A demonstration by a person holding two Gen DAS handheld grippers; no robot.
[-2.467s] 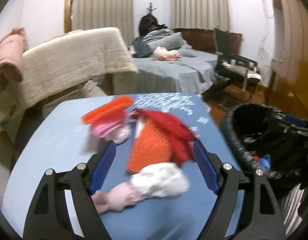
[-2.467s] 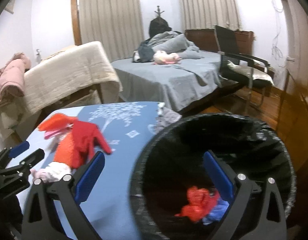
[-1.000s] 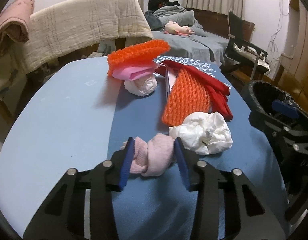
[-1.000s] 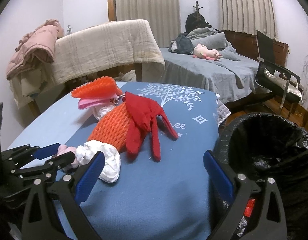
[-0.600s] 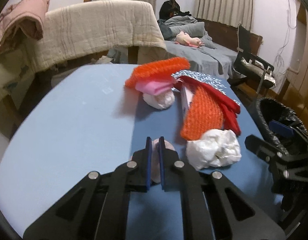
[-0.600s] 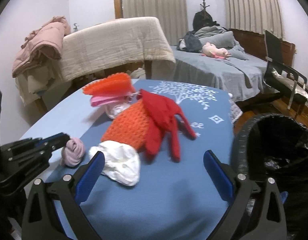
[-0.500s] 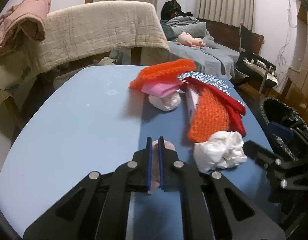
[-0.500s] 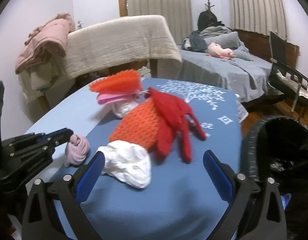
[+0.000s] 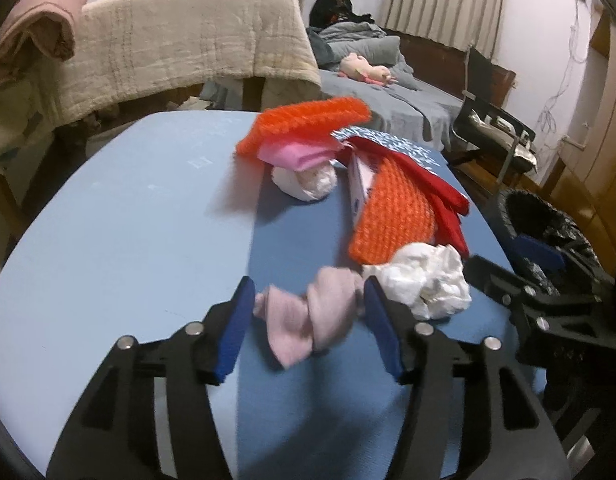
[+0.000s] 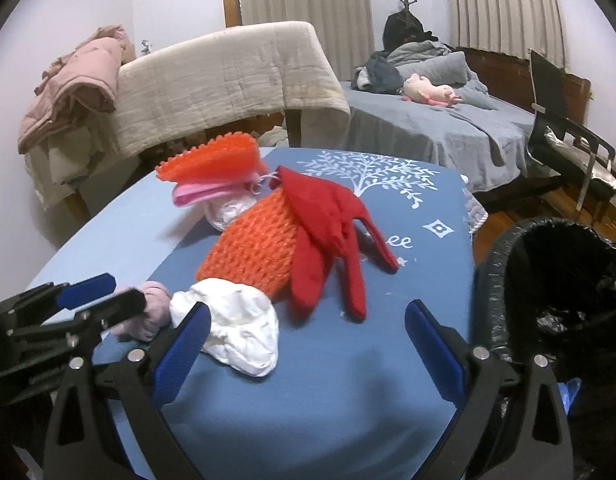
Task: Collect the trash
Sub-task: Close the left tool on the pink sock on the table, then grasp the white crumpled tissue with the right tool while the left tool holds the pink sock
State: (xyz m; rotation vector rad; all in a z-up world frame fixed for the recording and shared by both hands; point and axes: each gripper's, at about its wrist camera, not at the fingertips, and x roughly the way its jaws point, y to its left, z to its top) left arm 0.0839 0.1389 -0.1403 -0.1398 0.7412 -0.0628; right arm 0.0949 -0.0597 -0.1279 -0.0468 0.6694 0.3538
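A twisted pale pink cloth wad point(image 9: 308, 316) lies on the blue table point(image 9: 128, 224) between the spread fingers of my left gripper point(image 9: 308, 328), which is open around it. It also shows in the right wrist view point(image 10: 150, 310). A crumpled white paper wad point(image 9: 423, 278) lies just right of it. Behind are an orange knitted piece point(image 9: 391, 220), a red glove point(image 10: 327, 232), and an orange net over pink and white trash point(image 9: 304, 128). My right gripper point(image 10: 304, 344) is open and empty above the table, near the white wad point(image 10: 236, 328).
A black-lined trash bin point(image 10: 555, 292) stands at the table's right edge. A beige blanket-draped sofa point(image 10: 228, 76) and a pink garment point(image 10: 76, 88) are behind the table. A grey bed point(image 10: 435, 120) and a black chair point(image 10: 563, 136) are at the back right.
My left gripper was shut on the pink wad and lifted it; now its fingers have opened wide and the wad lies loose between them. The right gripper has shifted slightly.
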